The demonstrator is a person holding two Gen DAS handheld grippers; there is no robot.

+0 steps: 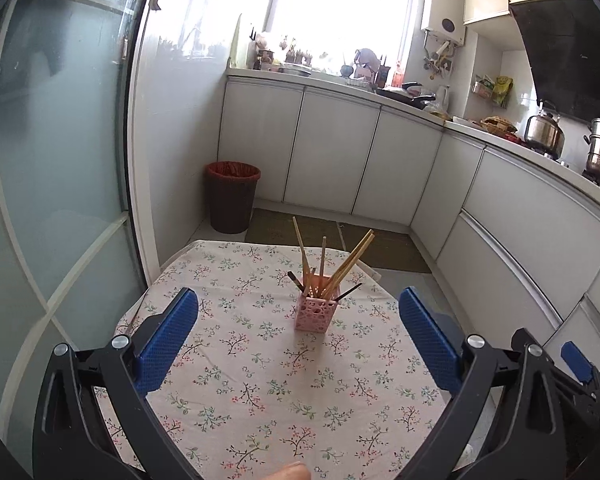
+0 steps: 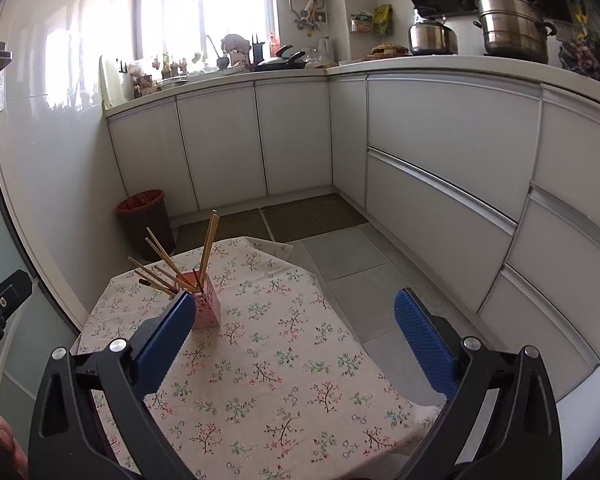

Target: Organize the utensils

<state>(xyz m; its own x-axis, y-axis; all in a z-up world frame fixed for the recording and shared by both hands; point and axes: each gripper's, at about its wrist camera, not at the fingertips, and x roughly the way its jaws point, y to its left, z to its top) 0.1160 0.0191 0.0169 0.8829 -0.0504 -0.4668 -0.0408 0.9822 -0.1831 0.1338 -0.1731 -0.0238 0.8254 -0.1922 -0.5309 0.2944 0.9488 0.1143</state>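
Chopsticks [image 1: 324,264] stand in a pink holder [image 1: 314,314] on the table [image 1: 260,400]; left gripper [image 1: 298,334] and right gripper [image 2: 296,336] jaws both gape wide, empty.

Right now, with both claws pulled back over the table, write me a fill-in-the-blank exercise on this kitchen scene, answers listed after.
1. The wooden chopsticks stand in a perforated plastic holder coloured ____.
2. The holder rests on a tablecloth printed with a ____ pattern.
3. The dark wicker bin on the floor has a ____ liner.
4. The left claw and the right claw both have their jaws ____, with nothing gripped.

Missing words: pink; floral; red; open
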